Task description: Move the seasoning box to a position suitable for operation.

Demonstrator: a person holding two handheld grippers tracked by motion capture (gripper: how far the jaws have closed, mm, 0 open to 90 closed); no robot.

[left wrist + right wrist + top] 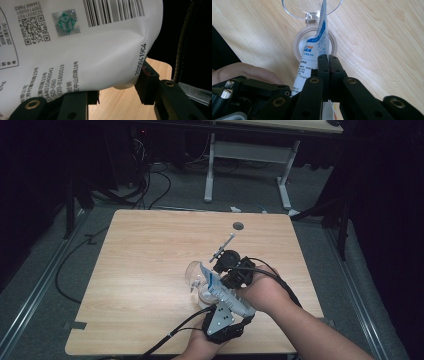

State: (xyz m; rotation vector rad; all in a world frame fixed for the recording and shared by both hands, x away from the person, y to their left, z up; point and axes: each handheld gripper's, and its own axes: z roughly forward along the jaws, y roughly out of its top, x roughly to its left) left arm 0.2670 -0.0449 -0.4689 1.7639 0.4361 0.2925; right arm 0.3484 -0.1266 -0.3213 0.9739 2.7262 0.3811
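White pouch (75,50) pinched by both claws (328,58) mid-table (150,250), edges well clear.

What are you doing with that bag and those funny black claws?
A person holds a white pouch between two grippers, above a clear container with its lid open on the table. The left gripper clamps the pouch's body. The right gripper is shut on the pouch's thin edge, right over the container's mouth. Nothing is visibly pouring out.

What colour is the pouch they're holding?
The pouch is white with black print and a barcode, plus blue along its edge; the left gripper view shows it best.
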